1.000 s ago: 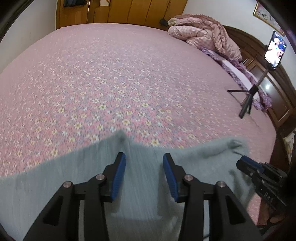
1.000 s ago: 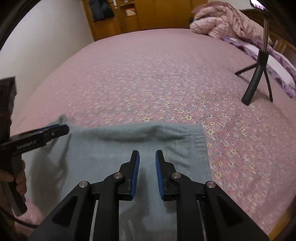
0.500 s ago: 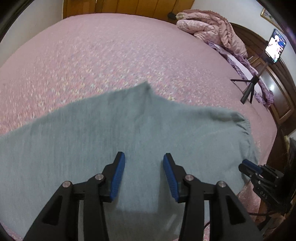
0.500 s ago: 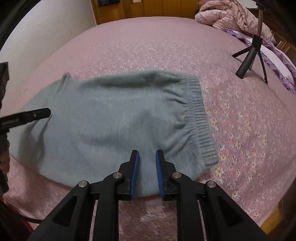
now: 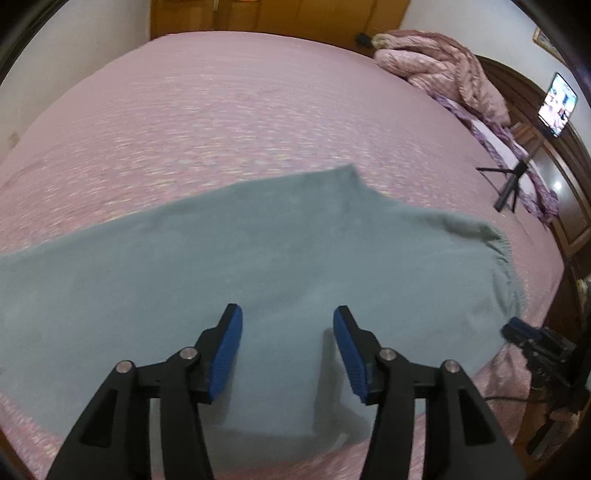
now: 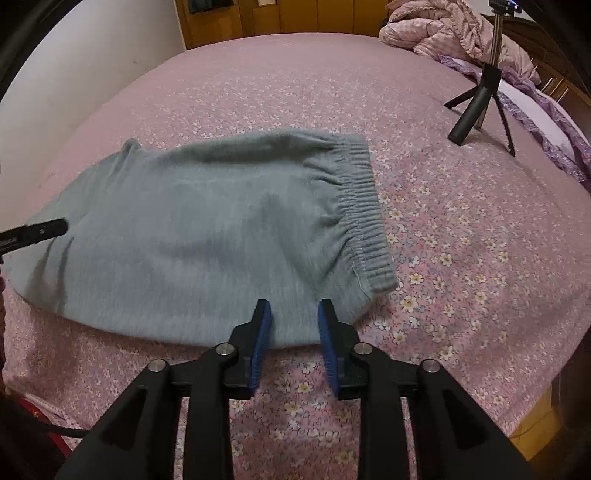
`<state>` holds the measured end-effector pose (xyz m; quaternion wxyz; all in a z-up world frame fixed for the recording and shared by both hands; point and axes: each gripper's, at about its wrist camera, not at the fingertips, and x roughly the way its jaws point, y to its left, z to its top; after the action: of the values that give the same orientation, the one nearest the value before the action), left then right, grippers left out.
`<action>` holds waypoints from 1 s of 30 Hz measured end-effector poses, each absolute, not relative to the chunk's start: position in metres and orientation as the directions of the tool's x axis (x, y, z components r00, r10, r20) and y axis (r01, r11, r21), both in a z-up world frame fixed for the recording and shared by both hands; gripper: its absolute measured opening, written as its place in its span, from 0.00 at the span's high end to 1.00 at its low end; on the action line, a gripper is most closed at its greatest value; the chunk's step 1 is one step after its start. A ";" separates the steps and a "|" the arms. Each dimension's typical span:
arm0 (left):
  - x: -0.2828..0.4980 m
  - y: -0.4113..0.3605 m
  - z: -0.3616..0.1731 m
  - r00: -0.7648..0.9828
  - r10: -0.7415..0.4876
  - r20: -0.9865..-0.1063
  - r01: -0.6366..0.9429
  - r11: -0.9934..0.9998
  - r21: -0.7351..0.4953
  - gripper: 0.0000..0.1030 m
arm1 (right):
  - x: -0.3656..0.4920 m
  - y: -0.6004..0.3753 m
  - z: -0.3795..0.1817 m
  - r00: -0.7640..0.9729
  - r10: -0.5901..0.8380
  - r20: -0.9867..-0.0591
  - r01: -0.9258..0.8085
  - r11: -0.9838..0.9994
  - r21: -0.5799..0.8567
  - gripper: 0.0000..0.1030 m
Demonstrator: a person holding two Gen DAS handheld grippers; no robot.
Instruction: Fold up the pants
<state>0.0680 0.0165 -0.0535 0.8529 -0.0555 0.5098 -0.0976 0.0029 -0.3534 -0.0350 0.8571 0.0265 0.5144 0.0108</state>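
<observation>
Grey-green knit pants lie flat across the near part of a pink flowered bed. In the right wrist view the pants show a ribbed waistband at their right end. My left gripper hovers over the middle of the cloth, its jaws opening with nothing pinched between the blue pads. My right gripper hangs over the pants' near edge by the waistband, jaws opening, and the cloth lies loose below them. The right gripper shows at the bed's right edge, and a left gripper finger at the pants' left end.
A small black tripod stands on the bed to the right with a lit phone on it. A bunched pink quilt lies at the far right by a dark wooden headboard. Wooden cupboards line the far wall.
Both grippers drew back toward the near edge of the bed, so more of the pants shows ahead of them. Both pairs of jaws stand wider than before.
</observation>
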 end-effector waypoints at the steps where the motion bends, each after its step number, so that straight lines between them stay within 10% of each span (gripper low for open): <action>1: 0.064 0.024 -0.053 0.464 -0.210 -0.860 0.094 0.978 -0.188 0.46 | 0.003 -0.351 -0.033 0.473 0.041 -0.880 0.008 0.999 0.051 0.66; 30: 0.006 0.282 -0.044 0.575 0.065 -0.816 -0.357 0.917 -0.178 0.46 | 0.037 -0.227 -0.048 0.444 0.171 -0.879 -0.185 0.978 0.097 0.47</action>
<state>0.0058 0.2816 -0.0444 0.8721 -0.1637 0.4449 0.1209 0.0370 -0.2270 -0.0481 0.8498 -0.0067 0.5165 0.1050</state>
